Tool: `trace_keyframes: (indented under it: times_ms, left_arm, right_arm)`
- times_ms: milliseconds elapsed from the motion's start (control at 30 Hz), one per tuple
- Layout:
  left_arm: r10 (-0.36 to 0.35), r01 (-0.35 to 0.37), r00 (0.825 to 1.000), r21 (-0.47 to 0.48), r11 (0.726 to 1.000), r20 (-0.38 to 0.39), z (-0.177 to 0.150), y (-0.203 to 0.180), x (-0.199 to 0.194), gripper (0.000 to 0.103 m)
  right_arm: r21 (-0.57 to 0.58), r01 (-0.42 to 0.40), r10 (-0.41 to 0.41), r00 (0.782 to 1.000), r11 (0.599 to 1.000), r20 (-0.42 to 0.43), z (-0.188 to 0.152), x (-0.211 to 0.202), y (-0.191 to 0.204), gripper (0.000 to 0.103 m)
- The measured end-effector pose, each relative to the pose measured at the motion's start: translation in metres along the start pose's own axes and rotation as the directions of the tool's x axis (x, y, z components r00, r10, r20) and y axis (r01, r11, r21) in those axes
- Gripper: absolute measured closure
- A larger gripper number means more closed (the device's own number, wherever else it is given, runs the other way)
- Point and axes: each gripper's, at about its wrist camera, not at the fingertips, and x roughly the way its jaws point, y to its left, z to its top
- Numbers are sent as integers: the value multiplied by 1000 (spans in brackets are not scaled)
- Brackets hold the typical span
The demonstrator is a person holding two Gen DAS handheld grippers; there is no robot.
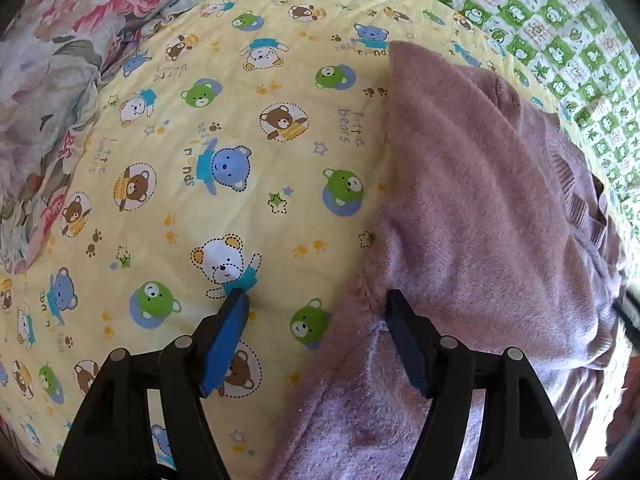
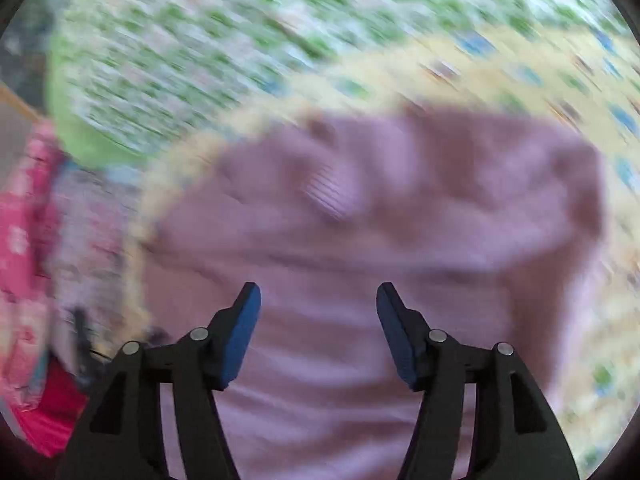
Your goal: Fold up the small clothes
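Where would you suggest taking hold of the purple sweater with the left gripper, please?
Probably its near side edge, where the purple sweater meets the yellow bear sheet. The left gripper already straddles that edge with open jaws, so coming straight down should pinch a free, liftable fold.

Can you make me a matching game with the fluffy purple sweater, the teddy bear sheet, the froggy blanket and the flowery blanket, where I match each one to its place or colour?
Things:
1. purple sweater
2. teddy bear sheet
3. froggy blanket
4. flowery blanket

Places and colours:
A. green and white squares, at the top right of the left wrist view
B. bunched up with pink flowers, along the left edge of that view
C. yellow, spread out underneath the sweater
D. fuzzy, lying on the yellow sheet at the right of that view

Pairs: 1-D, 2-C, 3-A, 4-B
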Motion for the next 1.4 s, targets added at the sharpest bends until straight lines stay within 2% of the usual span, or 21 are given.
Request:
trace_keyframes:
  times_ms: [33,67,100,133,233,333,600,800,1000,1133,1267,1400]
  left_arm:
    - [6,-6,1000,4,1000,-3,0,-2,-1,32]
    - [9,-9,1000,10,1000,-6,0,-3,-3,32]
    - [11,-11,1000,14,1000,-8,-1,-4,-5,32]
    - [10,-10,1000,22,1000,-10,-3,-5,-9,32]
    - [-7,8,1000,58,998,-16,-16,-3,-21,33]
    - [-53,56,998,94,994,-42,-38,2,-35,32]
    - [-189,214,970,164,963,-154,-116,27,-71,28]
    - [-171,230,958,260,938,-232,-189,38,-84,27]
    - [-167,245,949,290,925,-267,-237,52,-85,26]
    - [-165,252,945,306,918,-284,-254,58,-84,22]
    - [-168,268,932,299,916,-321,-275,65,-79,21]
    - [-157,250,946,326,912,-285,-289,62,-79,21]
  right_arm:
    - [49,82,-81,997,995,-10,-6,-1,-20,42]
    - [94,65,-66,998,993,7,-10,-6,-33,43]
    - [176,-21,11,998,984,60,-18,-21,-52,43]
    - [209,-56,37,995,976,92,-24,-33,-59,43]
    - [215,-25,-10,987,976,159,-44,-69,-67,42]
    - [205,-63,24,982,977,189,-73,-96,-73,41]
    - [149,-52,30,989,988,145,-164,-131,-68,41]
    - [160,-62,49,996,985,80,-235,-139,-73,41]
    - [157,-89,86,996,984,25,-295,-138,-73,41]
    - [136,-111,112,994,984,3,-322,-132,-71,41]
    - [135,-146,141,989,980,41,-334,-133,-75,41]
    - [107,-206,205,978,973,27,-336,-129,-72,42]
